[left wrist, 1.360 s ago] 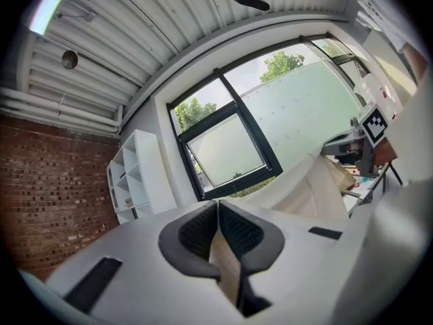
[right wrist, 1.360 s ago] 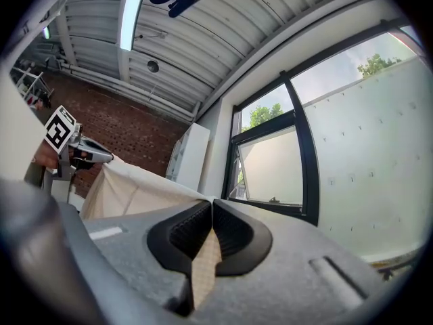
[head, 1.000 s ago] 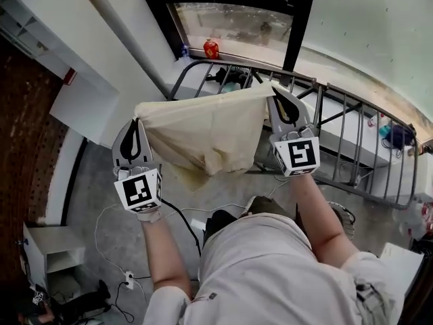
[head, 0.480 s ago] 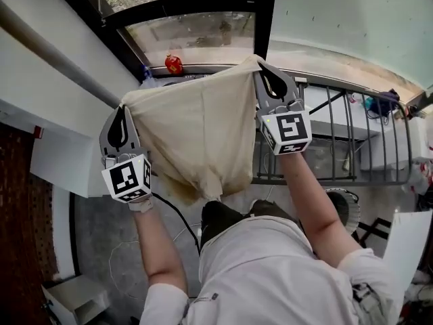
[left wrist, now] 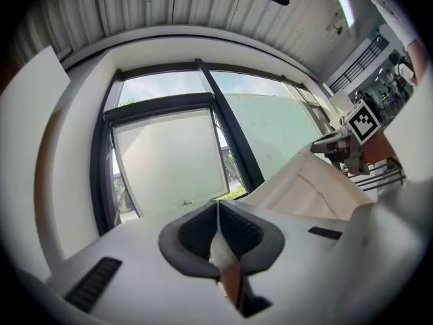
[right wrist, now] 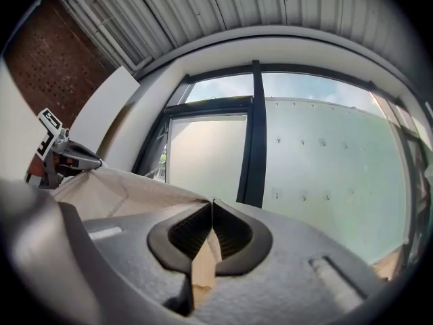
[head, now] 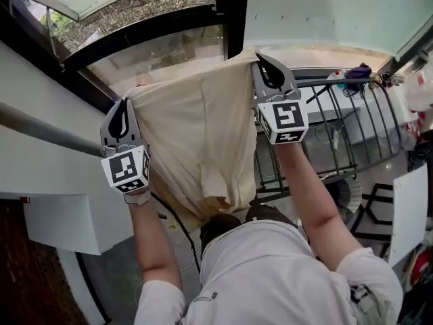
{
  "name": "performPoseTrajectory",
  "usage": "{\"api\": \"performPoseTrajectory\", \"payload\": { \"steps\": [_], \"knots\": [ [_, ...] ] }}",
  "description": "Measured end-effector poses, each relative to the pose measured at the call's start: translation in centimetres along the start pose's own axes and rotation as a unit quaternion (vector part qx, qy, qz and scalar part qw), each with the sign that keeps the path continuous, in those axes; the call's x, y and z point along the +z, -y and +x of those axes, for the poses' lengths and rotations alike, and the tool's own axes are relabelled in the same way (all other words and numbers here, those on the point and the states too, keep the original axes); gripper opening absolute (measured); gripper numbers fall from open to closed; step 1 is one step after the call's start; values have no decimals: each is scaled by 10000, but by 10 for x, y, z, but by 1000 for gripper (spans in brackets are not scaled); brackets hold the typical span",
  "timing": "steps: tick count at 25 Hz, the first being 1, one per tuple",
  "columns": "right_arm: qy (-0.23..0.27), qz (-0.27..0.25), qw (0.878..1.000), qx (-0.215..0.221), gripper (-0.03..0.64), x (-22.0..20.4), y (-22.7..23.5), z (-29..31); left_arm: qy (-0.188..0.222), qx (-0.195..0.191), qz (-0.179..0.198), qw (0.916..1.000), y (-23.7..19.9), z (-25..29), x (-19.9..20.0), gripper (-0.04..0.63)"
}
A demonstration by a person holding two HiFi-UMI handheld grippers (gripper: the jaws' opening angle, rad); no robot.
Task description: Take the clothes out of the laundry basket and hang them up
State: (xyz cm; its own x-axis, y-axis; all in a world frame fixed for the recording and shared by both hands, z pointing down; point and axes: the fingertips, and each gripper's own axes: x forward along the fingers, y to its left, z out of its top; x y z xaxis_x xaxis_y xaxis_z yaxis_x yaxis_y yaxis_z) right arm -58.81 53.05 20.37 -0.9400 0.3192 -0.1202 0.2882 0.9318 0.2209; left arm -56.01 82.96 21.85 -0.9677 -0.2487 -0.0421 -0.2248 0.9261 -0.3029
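Note:
A cream garment (head: 196,137) hangs spread between my two grippers, held high in front of the window. My left gripper (head: 123,105) is shut on its left top corner, and cream cloth (left wrist: 226,266) shows pinched between the jaws in the left gripper view. My right gripper (head: 258,59) is shut on the right top corner, with the cloth (right wrist: 201,263) clamped in its jaws in the right gripper view. The garment (right wrist: 122,188) stretches away toward the other gripper (right wrist: 57,156). The laundry basket is out of sight.
A dark metal drying rack (head: 338,124) stands to the right, below the right gripper. A black window frame (head: 226,12) rises just behind the garment. A white ledge (head: 64,215) sits low at the left. The person's torso (head: 277,276) fills the bottom.
Both grippers have lifted the garment higher, up in front of the window. The view has tilted upward, so the rack has slid to the right and the floor has dropped out of view.

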Motion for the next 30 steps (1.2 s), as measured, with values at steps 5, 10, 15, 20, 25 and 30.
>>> {"api": "performPoseTrajectory", "payload": {
  "steps": [5, 10, 15, 20, 25, 30],
  "knots": [
    [-715, 13, 9974, -32, 11, -40, -7, 23, -345, -402, -298, 9981, 3, 40, -51, 9],
    [-1686, 84, 9856, 16, 11, -118, -26, 23, -919, -754, -589, 9912, 13, 60, -121, 9],
    [-2410, 256, 9702, 39, 11, -180, -44, 12, -1352, -1070, -776, 9820, 27, 69, -175, 10],
    [-2950, 350, 9548, 106, 11, -226, -61, 12, -1814, -1400, -861, 9696, 41, 73, -230, 11],
    [-3264, 534, 9435, 210, 11, -254, -77, 15, -2104, -1544, -1072, 9594, 46, 73, -269, 11],
    [-3639, 840, 9259, 574, 122, -275, -91, 16, -2399, -1644, -1147, 9499, 50, 76, -293, 59]
  ]
}}
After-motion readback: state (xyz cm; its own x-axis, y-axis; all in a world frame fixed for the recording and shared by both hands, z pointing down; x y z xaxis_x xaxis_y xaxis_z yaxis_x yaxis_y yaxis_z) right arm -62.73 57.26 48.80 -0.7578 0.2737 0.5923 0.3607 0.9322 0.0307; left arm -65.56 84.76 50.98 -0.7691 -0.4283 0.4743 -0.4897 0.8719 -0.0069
